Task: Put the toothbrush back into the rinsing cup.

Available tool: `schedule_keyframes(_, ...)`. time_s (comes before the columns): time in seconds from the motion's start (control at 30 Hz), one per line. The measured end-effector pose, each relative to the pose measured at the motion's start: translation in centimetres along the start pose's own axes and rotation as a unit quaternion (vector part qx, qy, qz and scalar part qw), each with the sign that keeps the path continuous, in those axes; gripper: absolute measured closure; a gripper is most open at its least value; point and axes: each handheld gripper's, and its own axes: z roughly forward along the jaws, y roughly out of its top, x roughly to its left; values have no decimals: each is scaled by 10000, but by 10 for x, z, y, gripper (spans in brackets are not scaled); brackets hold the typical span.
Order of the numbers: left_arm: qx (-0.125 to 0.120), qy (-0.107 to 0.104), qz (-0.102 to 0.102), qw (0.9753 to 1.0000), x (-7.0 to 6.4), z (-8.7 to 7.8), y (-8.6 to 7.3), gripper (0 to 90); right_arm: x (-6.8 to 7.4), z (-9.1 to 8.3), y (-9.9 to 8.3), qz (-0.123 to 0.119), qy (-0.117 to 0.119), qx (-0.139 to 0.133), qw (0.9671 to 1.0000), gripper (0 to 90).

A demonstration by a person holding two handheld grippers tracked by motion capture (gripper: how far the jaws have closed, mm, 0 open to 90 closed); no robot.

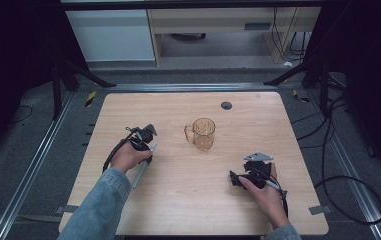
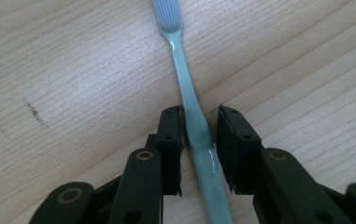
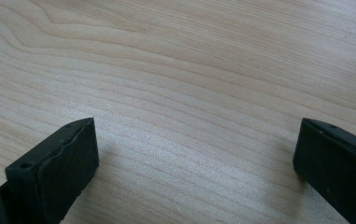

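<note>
The toothbrush (image 2: 188,88) looks light, stiff and slick; left gripper (image 2: 199,133) jaws straddle its handle, left one touching, not yet clamped; right gripper (image 3: 194,158) jaws spread, empty.

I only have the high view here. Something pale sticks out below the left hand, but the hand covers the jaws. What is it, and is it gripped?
Observer: It is a pale green toothbrush lying on the table. The left gripper straddles its handle; one jaw seems to touch it, and a sliver of gap shows at the other.
Operator: Where on it do the jaws sit?
Observer: At the waist of the handle, with the bristle head beyond the jaws.
Operator: And the right gripper?
Observer: The right gripper is wide open over bare wood, holding nothing.
</note>
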Motion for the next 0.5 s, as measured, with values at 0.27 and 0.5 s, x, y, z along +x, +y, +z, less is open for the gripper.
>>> schedule_keyframes(0.27,11,106,68,9999,0,0,1,743,0,0,0,-7,9,6,10000,5)
schedule_keyframes(0.5,-58,157,164,9997,-2,0,0,782,0,0,0,-9,-6,4,10000,5)
